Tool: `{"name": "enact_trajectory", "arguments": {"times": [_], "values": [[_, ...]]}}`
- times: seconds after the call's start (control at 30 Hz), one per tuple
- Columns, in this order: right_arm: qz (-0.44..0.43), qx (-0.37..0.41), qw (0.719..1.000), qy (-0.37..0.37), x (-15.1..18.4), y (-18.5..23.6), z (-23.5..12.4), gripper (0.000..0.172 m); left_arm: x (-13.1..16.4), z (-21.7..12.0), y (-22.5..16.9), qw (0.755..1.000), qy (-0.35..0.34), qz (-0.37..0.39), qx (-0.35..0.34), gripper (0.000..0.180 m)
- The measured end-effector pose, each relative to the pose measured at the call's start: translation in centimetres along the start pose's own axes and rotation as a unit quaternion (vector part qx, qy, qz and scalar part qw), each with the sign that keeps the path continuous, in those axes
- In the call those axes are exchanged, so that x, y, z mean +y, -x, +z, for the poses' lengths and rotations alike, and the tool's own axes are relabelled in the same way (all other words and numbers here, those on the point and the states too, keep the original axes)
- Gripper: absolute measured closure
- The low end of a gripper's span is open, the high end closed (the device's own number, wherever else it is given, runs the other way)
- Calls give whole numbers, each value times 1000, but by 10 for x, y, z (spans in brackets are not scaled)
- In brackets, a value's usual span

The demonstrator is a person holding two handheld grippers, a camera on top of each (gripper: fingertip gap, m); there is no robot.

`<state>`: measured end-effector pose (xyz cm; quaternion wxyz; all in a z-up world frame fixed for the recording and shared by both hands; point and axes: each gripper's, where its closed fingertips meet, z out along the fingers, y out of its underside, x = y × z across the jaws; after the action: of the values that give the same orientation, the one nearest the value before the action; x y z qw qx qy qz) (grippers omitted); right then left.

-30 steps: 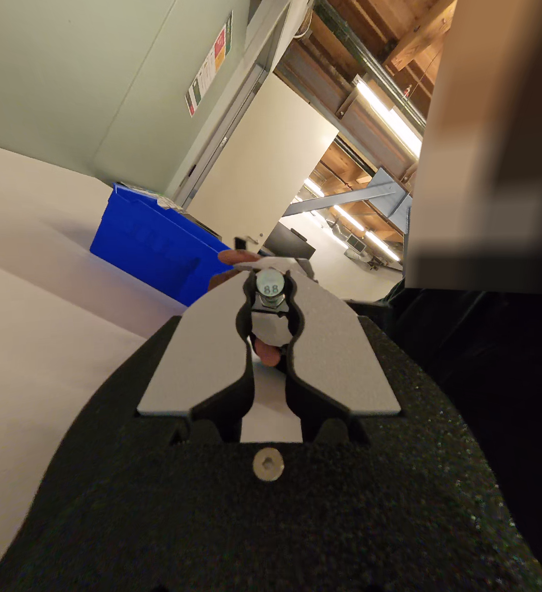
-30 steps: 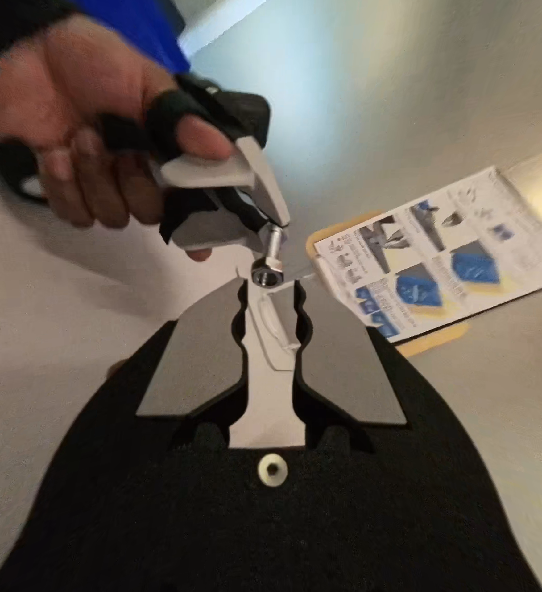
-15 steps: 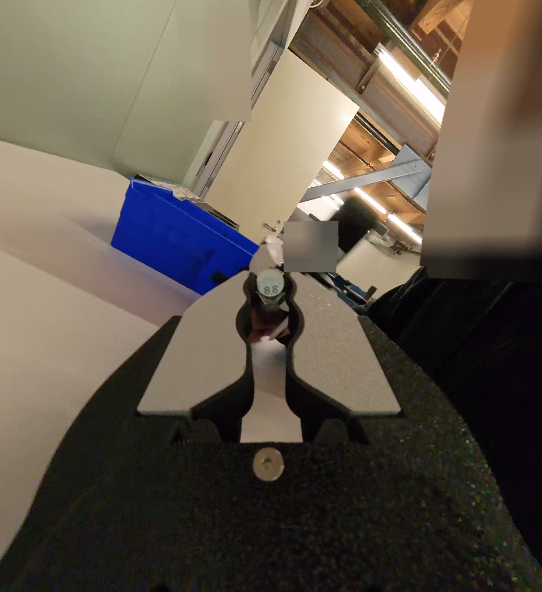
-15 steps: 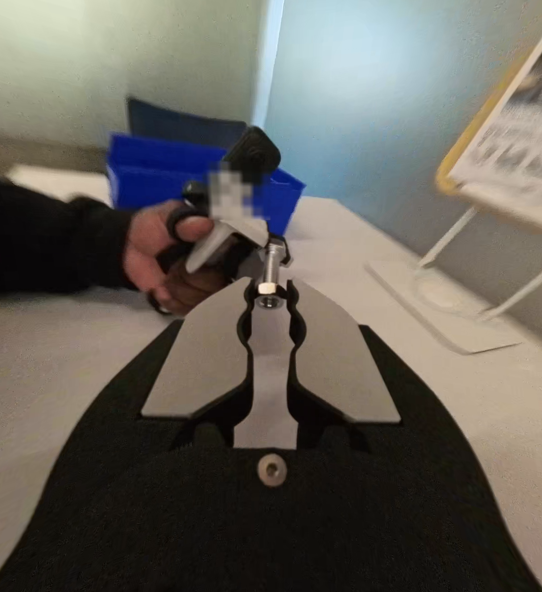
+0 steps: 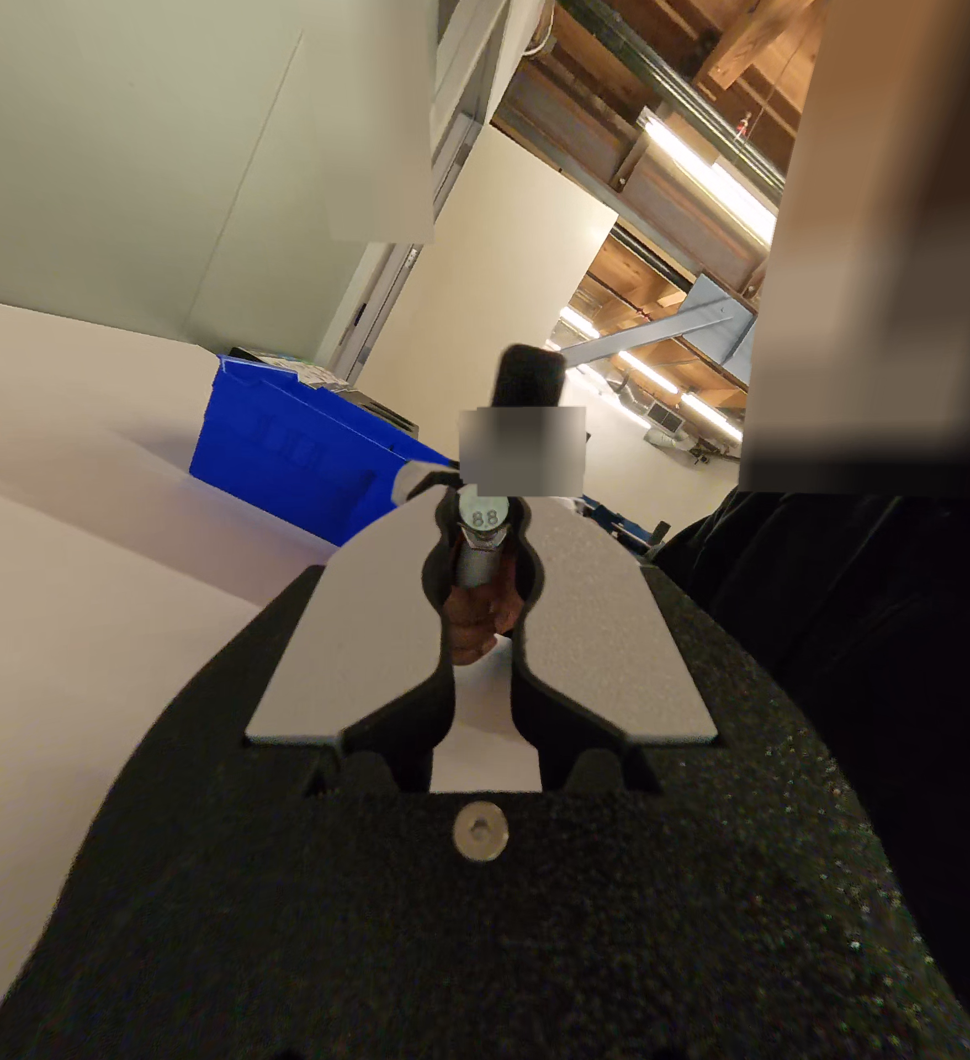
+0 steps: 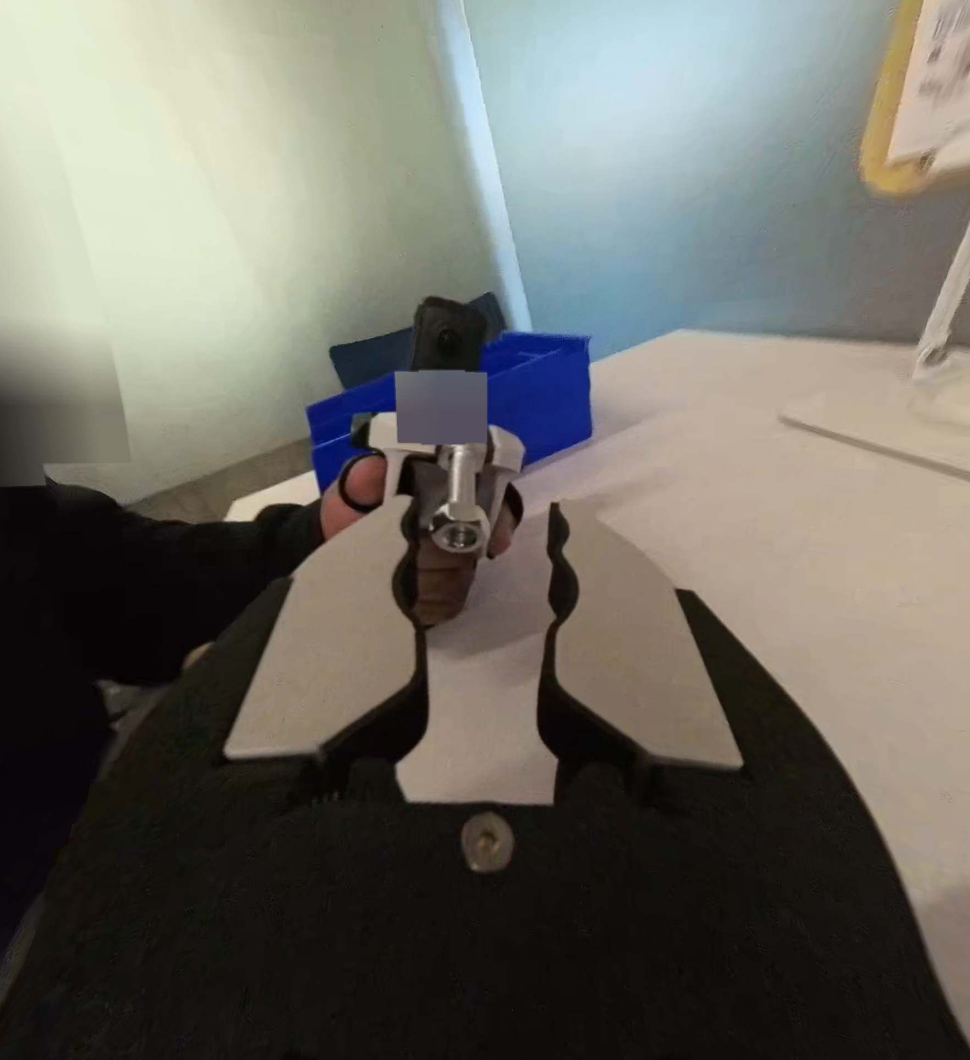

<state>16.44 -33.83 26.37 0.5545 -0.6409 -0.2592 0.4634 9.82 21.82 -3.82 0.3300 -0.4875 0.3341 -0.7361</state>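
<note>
Left tongs (image 5: 483, 519) around silver bolt (image 5: 479, 545)

The bolt (image 6: 456, 479) is bright metal with a smooth, shiny shank, and the nut (image 6: 458, 530) on its end gleams the same. Behind the bolt, the bin (image 5: 293, 453) is glossy blue plastic. The left gripper (image 5: 483, 519) clamping the bolt's head has matt grey fingers (image 5: 379, 625) — finely grainy — on rough black foam-like backing. The table (image 6: 758, 573) under the bolt is smooth, matt white.
</note>
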Motion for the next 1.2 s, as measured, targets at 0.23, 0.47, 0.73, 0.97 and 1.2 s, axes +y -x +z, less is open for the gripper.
{"name": "enact_trajectory", "arguments": {"times": [0.23, 0.47, 0.73, 0.97, 1.2], "values": [[-347, 91, 932, 53, 12, 3, -2, 153, 8, 1, 6, 999, 20, -33, -11, 164], [-625, 189, 755, 67, 12, 0, -8, 152, -3, -2, 8, 997, -26, -72, 4, 164], [-438, 273, 856, 21, -62, -8, -52, 153, -2, -3, 10, 999, -6, -35, -21, 164], [-224, 403, 887, 16, -95, -10, -197, 153, -4, -5, 13, 999, -6, -30, -27, 164], [-115, 522, 777, 332, 14, -73, -305, 152, 4, 2, 10, 999, 10, -33, -20, 164]]}}
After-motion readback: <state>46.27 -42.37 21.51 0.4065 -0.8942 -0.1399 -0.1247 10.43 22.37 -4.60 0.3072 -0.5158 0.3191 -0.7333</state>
